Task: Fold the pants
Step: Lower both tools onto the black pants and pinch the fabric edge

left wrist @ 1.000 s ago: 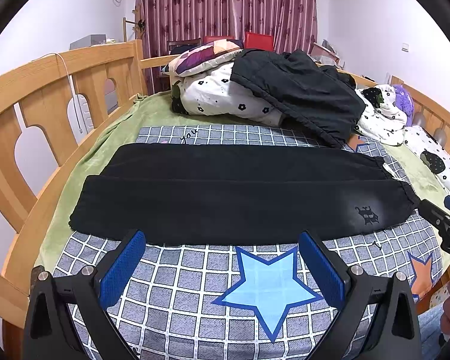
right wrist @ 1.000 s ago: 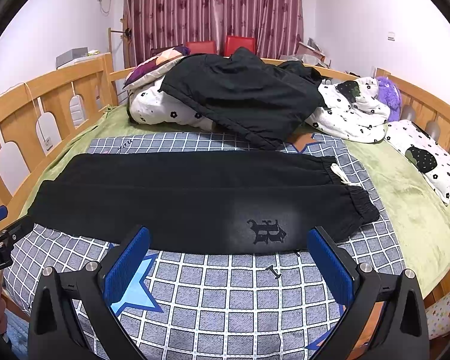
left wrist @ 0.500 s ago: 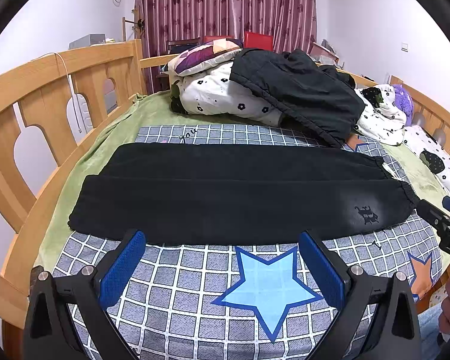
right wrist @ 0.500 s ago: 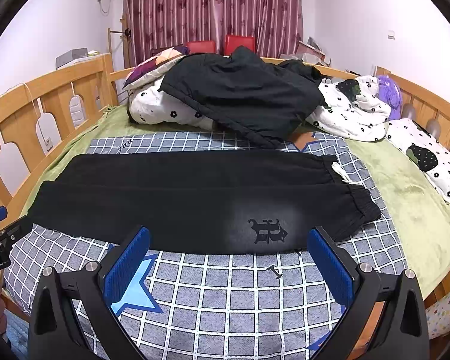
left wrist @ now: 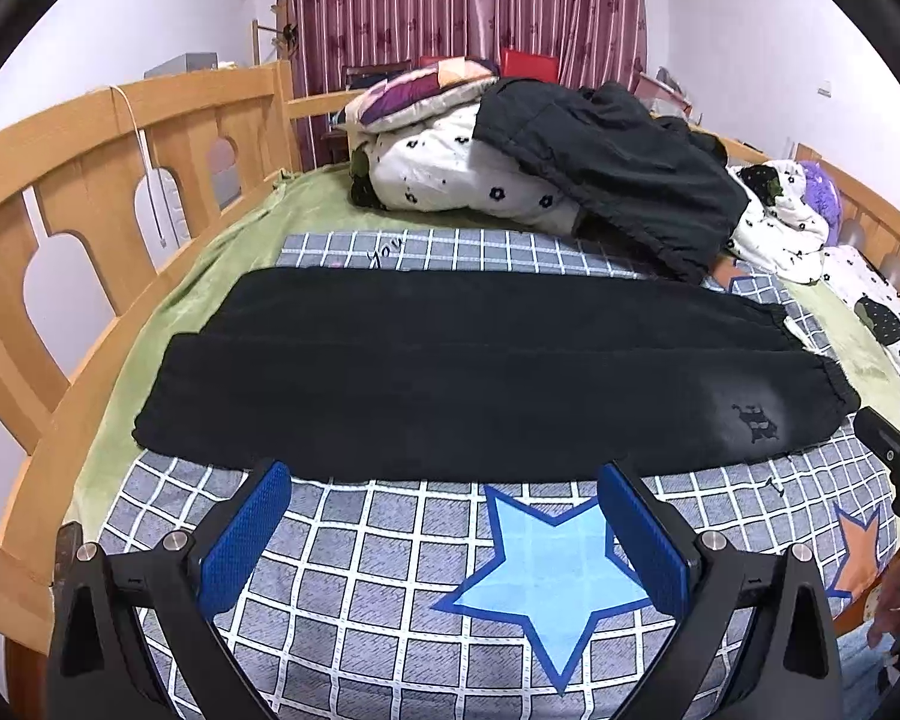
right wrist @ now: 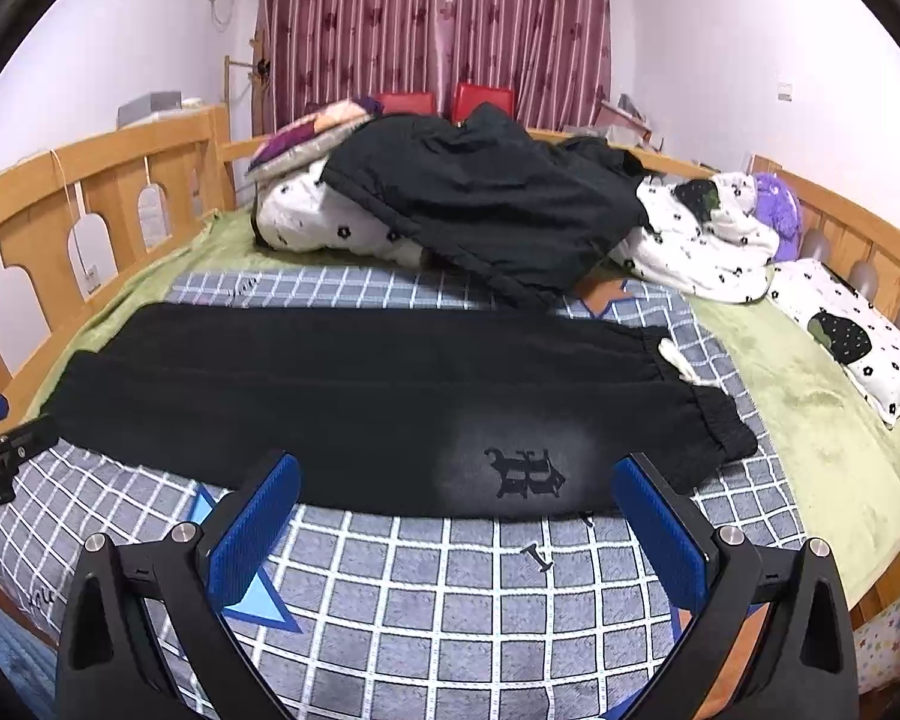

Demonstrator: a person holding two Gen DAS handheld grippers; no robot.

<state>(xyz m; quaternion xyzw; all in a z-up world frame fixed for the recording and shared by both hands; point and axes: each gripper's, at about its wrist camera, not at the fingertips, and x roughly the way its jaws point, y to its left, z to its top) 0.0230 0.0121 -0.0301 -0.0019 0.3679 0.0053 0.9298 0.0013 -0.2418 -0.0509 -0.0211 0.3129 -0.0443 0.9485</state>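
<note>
Both tongs, left (left wrist: 441, 495) and right (right wrist: 456, 489), hover spread wide and empty just short of the black pants (left wrist: 450, 372), which lie flat, legs stacked lengthwise, on the checked star blanket (left wrist: 390, 570).

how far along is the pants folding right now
Done: the black pants lie flat on the checked blanket, one leg laid over the other lengthwise. In hand: nothing; the left gripper and right gripper hover open just short of the near edge. Left: the crosswise folds, waistband toward the leg ends.
</note>
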